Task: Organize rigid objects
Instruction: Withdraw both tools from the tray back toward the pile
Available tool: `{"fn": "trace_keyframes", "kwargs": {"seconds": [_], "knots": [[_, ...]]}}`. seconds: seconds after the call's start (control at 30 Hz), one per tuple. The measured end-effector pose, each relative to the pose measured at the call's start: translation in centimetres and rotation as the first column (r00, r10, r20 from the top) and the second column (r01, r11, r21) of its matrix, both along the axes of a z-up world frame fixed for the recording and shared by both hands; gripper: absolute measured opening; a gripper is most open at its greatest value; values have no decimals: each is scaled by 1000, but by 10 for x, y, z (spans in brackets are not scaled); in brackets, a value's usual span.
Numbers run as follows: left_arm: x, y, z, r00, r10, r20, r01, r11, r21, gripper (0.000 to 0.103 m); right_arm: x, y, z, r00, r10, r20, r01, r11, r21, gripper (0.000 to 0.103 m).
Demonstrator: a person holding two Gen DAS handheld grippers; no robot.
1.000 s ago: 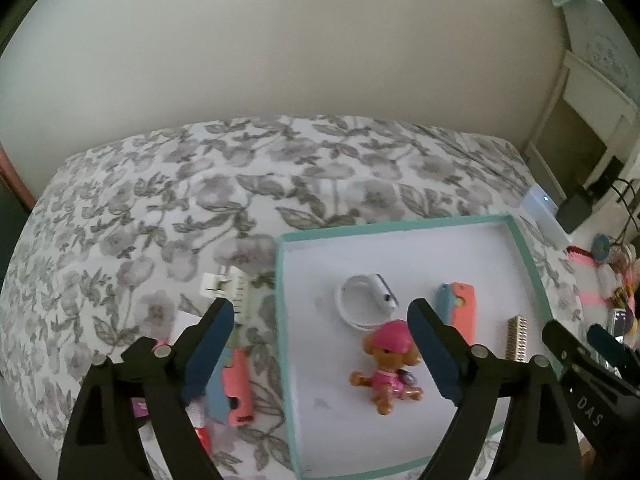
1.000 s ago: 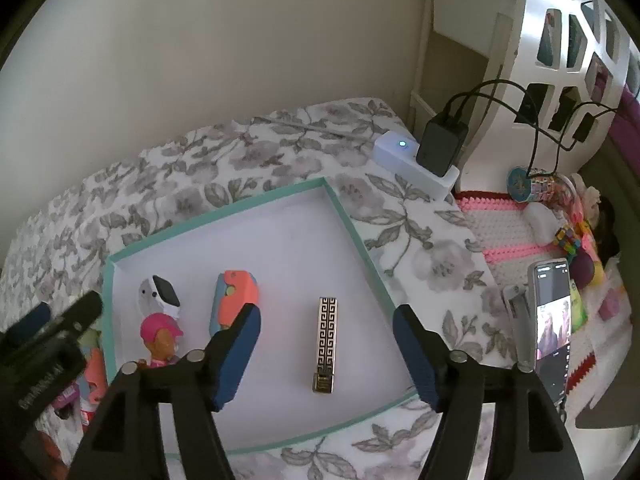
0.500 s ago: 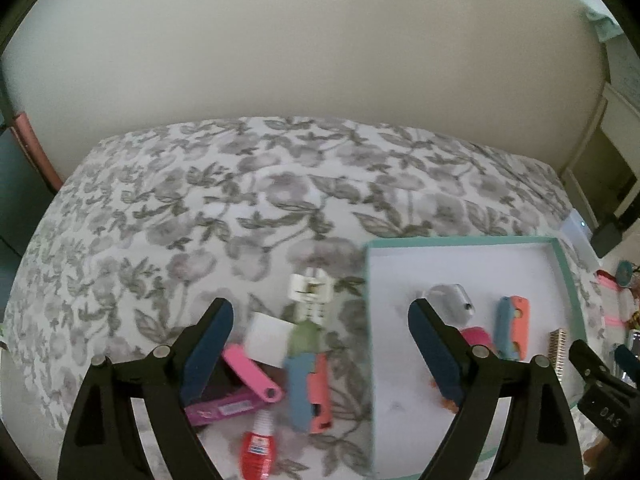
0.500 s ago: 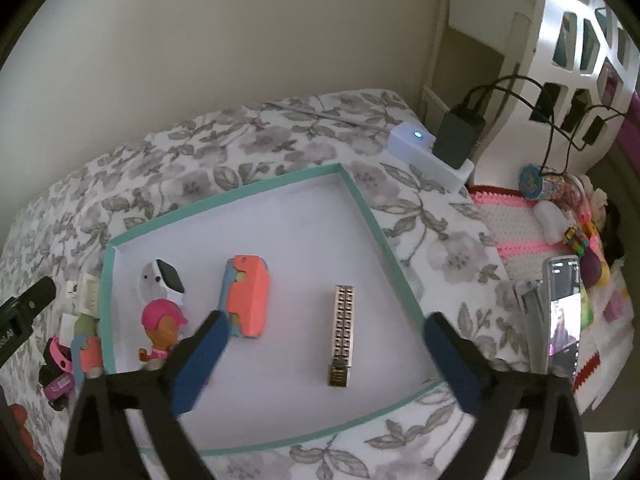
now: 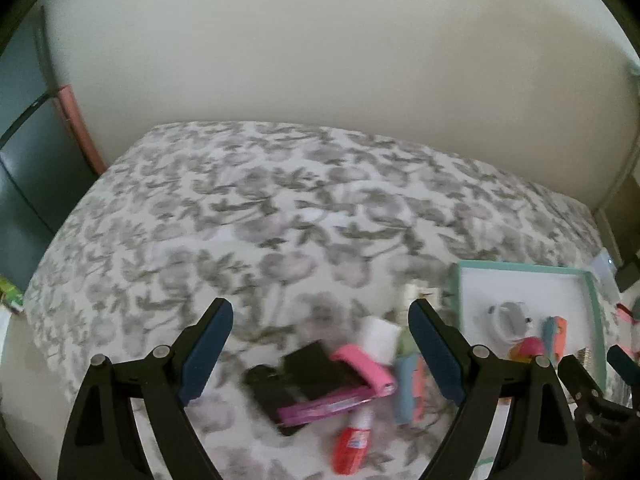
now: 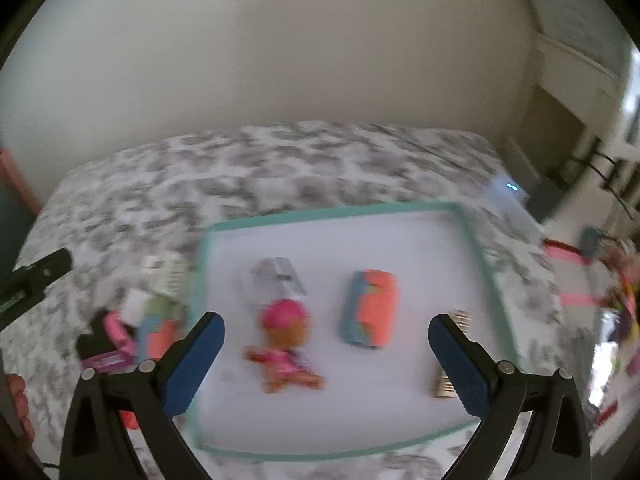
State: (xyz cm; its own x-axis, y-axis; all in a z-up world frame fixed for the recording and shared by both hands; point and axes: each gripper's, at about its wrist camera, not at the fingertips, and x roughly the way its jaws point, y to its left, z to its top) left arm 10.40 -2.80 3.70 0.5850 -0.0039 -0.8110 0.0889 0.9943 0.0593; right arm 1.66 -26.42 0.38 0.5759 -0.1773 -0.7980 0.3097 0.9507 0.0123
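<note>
A teal-rimmed white tray (image 6: 328, 214) lies on the flowered bedspread. In it are a toy dog with a pink hat (image 6: 284, 340), a blue-and-orange case (image 6: 370, 308), a white smartwatch (image 6: 280, 276) and a gold patterned bar (image 6: 452, 384). My right gripper (image 6: 326, 324) hovers over the tray, open wide and empty. To the tray's left is a loose pile: a black item (image 5: 304, 380), a pink clip (image 5: 364, 364), a red tube (image 5: 352, 444) and a second blue-and-orange case (image 5: 410, 380). My left gripper (image 5: 320, 320) hangs open above this pile, holding nothing.
A wall runs behind the bed. Right of the tray sit a white box with a lit LED (image 6: 508, 192), a black charger with cables and a heap of colourful small things (image 6: 616, 292). The bedspread (image 5: 260, 200) beyond the pile is bare.
My left gripper swung left, from over the tray to over the loose pile. My right gripper opened wider and moved left, from over the gold bar to above the toy dog and case.
</note>
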Motion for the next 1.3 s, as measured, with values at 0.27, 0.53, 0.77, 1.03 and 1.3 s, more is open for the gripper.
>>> {"fn": "trace_keyframes", "kwargs": {"seconds": [0.27,0.53,0.77,1.03,1.3], "knots": [[-5,51,1,995,92,-29,-92,996,-1,90,13,67,2,983,177,49,-181,980,86,103],[-4,66,-35,980,109,-167,-114,993,-20,90,24,110,-33,964,259,-51,-249,957,149,97],[2,62,-74,950,96,-299,-114,993,-43,90,26,128,-61,946,290,-144,-264,949,174,94],[10,71,-96,922,135,-362,-172,983,-71,90,24,150,-78,921,322,-219,-303,946,116,90],[16,74,-110,913,143,-382,-178,982,-58,90,24,164,-93,897,350,-269,-322,936,144,87]]}}
